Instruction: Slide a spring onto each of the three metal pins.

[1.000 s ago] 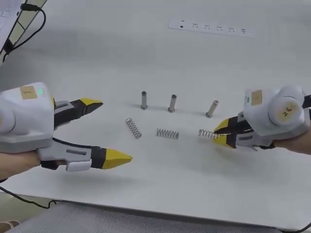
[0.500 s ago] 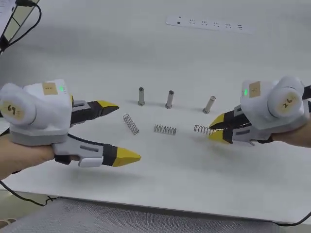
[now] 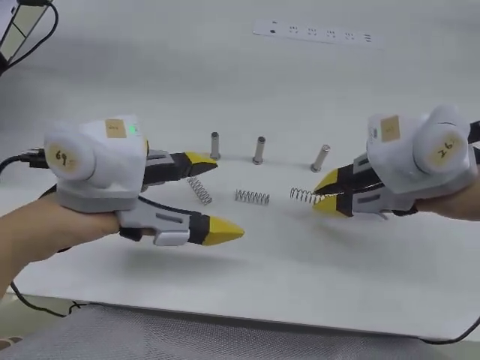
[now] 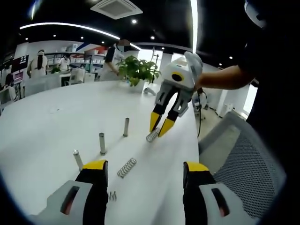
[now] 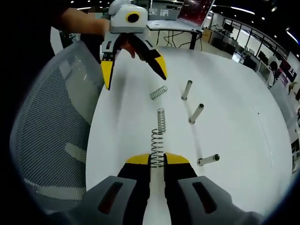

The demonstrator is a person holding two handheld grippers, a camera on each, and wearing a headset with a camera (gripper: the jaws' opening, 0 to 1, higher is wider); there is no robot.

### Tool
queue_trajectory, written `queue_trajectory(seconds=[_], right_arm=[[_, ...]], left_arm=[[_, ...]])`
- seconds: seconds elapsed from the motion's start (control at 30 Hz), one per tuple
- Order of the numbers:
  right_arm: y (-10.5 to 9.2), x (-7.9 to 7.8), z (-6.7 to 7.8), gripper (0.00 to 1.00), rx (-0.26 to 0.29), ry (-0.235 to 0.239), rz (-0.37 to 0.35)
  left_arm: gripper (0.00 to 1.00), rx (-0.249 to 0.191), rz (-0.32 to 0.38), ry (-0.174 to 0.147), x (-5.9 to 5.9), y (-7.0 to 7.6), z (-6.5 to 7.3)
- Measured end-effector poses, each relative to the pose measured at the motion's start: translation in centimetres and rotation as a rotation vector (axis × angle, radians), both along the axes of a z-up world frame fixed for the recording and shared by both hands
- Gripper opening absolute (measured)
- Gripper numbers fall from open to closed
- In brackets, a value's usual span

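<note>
Right gripper view: a spring (image 5: pixel 157 139) is clamped in the right gripper (image 5: pixel 157 159), jutting forward past its jaw tips. The left gripper (image 4: pixel 145 167) is held with jaws wide apart, three metal pins (image 4: pixel 101 143) seen ahead of them.

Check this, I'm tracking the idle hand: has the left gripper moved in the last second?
Yes. The left gripper moved right toward the left pin; its upper tip now sits by that pin's base.

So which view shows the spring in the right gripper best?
The right gripper view: the spring runs straight out from between the right gripper's closed fingers. The head view shows it side-on, its gripped end hidden; the left gripper view shows it small and distant.
</note>
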State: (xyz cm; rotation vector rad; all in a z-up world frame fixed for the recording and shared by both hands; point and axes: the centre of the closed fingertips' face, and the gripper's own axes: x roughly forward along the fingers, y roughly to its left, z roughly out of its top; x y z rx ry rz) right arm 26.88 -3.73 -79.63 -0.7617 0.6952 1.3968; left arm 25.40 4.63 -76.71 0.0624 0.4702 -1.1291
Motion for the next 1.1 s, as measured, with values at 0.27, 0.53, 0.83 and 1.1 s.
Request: queue_trajectory(seconds=[0.27, 0.53, 0.83, 1.1], right_arm=[[0.3, -0.5, 0.3, 0.08, 0.007, 0.0, 0.019], [0.6, -0.7, 0.8, 0.08, 0.017, -0.006, 0.031], [1.0, -1.0, 1.4, 0.08, 0.03, -0.012, 0.053], [1.4, -1.1, 1.8, 0.08, 0.042, -0.014, 0.068]], left_arm=[[0.5, -0.028, -0.048, -0.019, 0.4, -2.3, 0.3], [0.47, -0.073, -0.049, -0.015, 0.9, -3.7, 0.7], [0.39, -0.083, -0.067, -0.026, 1.1, -4.7, 0.8], [0.33, -0.085, -0.078, -0.04, 1.3, -5.5, 1.0]])
